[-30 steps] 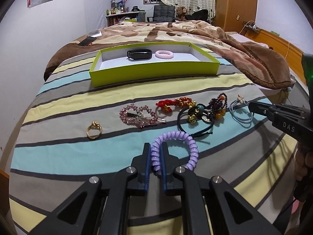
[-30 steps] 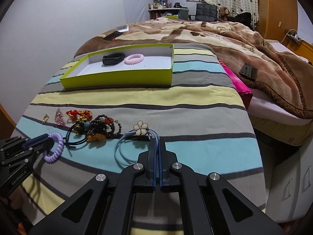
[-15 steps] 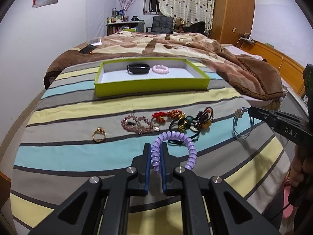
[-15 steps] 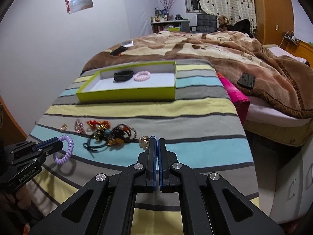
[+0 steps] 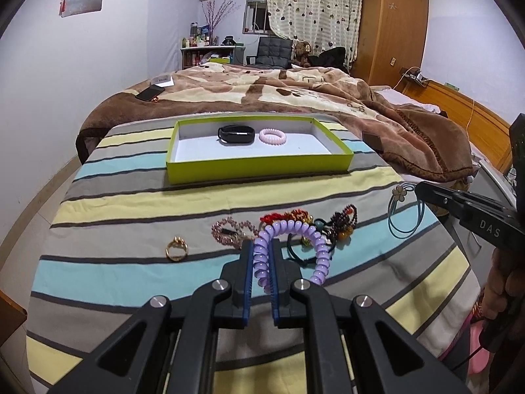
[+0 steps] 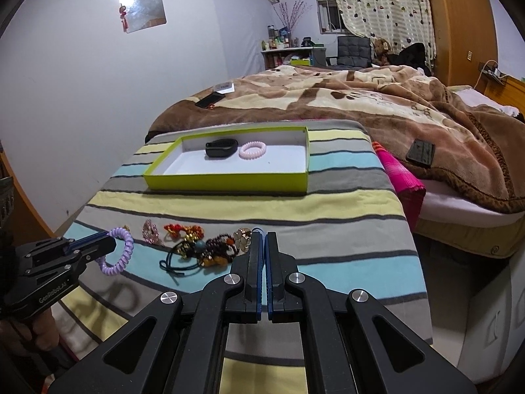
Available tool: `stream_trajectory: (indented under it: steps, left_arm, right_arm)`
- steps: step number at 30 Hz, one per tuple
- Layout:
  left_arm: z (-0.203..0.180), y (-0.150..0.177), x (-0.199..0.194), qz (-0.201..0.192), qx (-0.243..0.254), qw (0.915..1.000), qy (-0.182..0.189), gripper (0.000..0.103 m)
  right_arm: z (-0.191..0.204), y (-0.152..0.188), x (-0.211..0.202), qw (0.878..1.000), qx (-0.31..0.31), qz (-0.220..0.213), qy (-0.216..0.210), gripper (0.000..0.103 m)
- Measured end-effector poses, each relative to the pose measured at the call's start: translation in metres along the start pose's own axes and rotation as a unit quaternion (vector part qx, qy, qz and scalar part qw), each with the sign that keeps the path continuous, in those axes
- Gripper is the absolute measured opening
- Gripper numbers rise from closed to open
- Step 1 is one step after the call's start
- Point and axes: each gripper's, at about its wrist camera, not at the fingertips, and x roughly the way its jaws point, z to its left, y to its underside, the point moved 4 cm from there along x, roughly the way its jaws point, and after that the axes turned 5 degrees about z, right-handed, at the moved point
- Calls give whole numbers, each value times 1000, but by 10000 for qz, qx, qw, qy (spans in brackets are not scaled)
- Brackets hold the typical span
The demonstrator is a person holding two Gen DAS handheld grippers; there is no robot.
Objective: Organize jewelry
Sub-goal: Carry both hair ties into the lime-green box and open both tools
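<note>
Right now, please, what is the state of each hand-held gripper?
Left hand-held gripper: closed on the purple spiral hair tie.
Right hand-held gripper: closed on the blue flower hair tie.

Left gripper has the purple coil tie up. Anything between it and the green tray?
Nothing tall. The purple coil tie hangs above the loose jewelry pile; beyond lies bare striped blanket up to the green tray, whose near wall must be cleared.

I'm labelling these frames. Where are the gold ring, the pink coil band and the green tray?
gold ring (image 5: 177, 249), left wrist view, on its band.
pink coil band (image 5: 273, 136), left wrist view, on its coils.
green tray (image 6: 226, 182), right wrist view, on its near wall.
</note>
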Motion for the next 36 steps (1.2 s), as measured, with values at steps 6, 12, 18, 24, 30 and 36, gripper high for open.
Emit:
stream_trajectory:
  steps: [6, 12, 18, 24, 30, 36]
  left_arm:
    - [7, -18, 2, -125, -7, 9999, -60, 9]
    - [15, -43, 7, -299, 48, 9993, -202, 10]
    - [27, -70, 19, -401, 68, 9987, -293, 10]
    - [41, -95, 38, -436, 12, 9981, -433, 10]
    - [54, -115, 62, -390, 7, 9977, -558, 10]
    - [69, -130, 93, -202, -112, 9978, -626, 10]
  right_arm:
    - [2, -16, 7, 9999, -21, -63, -106, 1]
    - [4, -38, 17, 9997, -84, -146, -180, 1]
    - [8, -62, 30, 9994, -187, -217, -212, 1]
    - [4, -87, 52, 9994, -200, -194, -228, 1]
    - [1, -110, 78, 9995, -231, -124, -188, 1]
    - [-6, -129, 113, 9995, -205, -5, -238, 1]
